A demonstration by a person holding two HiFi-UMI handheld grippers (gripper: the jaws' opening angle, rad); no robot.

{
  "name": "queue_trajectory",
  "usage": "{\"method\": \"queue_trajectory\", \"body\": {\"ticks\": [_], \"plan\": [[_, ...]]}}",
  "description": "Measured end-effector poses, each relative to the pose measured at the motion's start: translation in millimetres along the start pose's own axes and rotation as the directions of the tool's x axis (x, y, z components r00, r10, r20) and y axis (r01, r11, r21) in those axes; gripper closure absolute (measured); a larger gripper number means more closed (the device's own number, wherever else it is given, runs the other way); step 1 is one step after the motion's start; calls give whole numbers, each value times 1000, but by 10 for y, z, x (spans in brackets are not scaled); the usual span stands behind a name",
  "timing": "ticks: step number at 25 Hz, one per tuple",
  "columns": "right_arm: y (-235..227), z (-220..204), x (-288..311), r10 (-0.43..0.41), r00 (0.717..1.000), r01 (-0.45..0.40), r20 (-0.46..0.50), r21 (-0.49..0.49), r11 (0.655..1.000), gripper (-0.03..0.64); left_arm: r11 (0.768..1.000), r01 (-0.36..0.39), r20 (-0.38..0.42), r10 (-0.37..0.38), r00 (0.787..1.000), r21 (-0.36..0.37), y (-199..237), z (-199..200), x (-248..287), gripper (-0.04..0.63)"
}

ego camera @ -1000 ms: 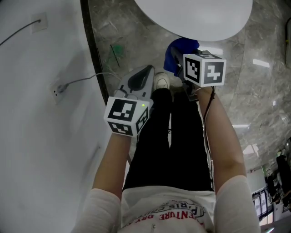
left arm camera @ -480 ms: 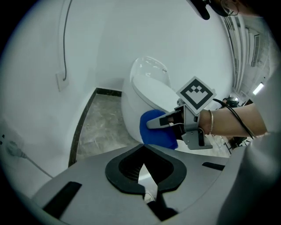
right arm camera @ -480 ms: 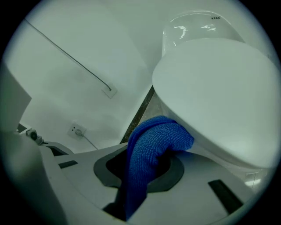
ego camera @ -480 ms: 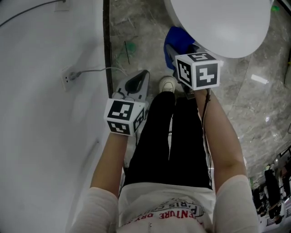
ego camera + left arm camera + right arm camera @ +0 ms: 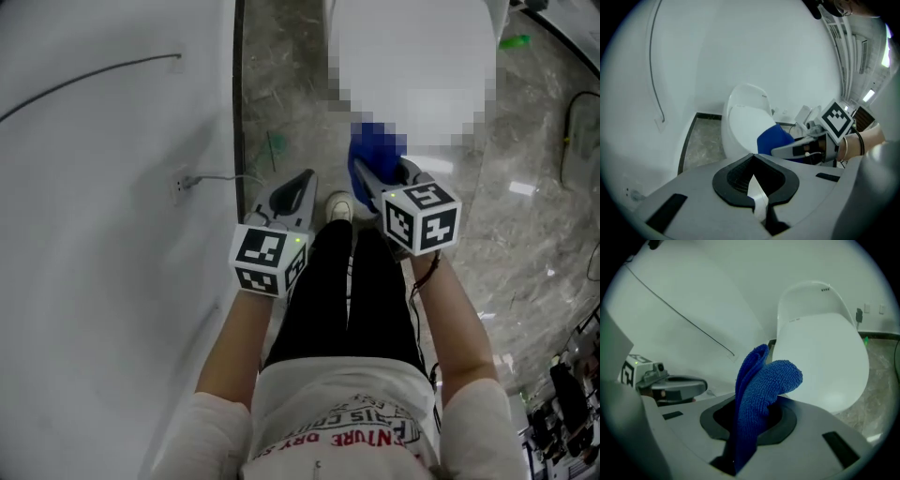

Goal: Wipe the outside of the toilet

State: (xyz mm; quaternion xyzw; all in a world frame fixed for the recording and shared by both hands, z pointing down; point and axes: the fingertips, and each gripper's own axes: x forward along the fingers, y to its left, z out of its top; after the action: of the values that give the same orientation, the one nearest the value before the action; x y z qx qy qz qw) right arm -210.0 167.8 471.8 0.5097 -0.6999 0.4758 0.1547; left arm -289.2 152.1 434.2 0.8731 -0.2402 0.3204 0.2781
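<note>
Toilet (image 5: 808, 303) wiping hasn't started. Low in the head view, both tongs sit beside the person's legs (image 5: 352, 281). The left gripper (image 5: 300, 183) is pressed together and empty, and the right gripper (image 5: 375, 178) pinches a blue cloth (image 5: 373, 150). Over the last second the bowl has slid from upper right to upper centre, so the person has squared up to it; contact is still to come, I judge. Only the right gripper view shows the closed lid (image 5: 825, 366) clearly, beyond the cloth. The left gripper view shows the toilet's side against the wall (image 5: 740, 47).

The toilet (image 5: 822, 357) stands ahead, the cloth (image 5: 757, 390) in the right tool (image 5: 375, 180) before it, the left tool (image 5: 294, 186) alongside
</note>
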Motion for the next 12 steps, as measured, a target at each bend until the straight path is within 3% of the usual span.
{"method": "queue_trajectory", "body": {"ticks": [4, 8, 12], "plan": [[198, 389, -804, 17, 997, -12, 69, -77, 997, 545, 996, 26, 111, -36, 993, 84, -378, 841, -318, 588], [323, 784, -1640, -60, 986, 75, 156, -91, 993, 545, 991, 47, 205, -72, 976, 126, -752, 1548, -732, 588], [560, 1095, -2355, -135, 961, 163, 242, -100, 982, 545, 983, 65, 260, -108, 960, 169, -1158, 1960, -1175, 588]]}}
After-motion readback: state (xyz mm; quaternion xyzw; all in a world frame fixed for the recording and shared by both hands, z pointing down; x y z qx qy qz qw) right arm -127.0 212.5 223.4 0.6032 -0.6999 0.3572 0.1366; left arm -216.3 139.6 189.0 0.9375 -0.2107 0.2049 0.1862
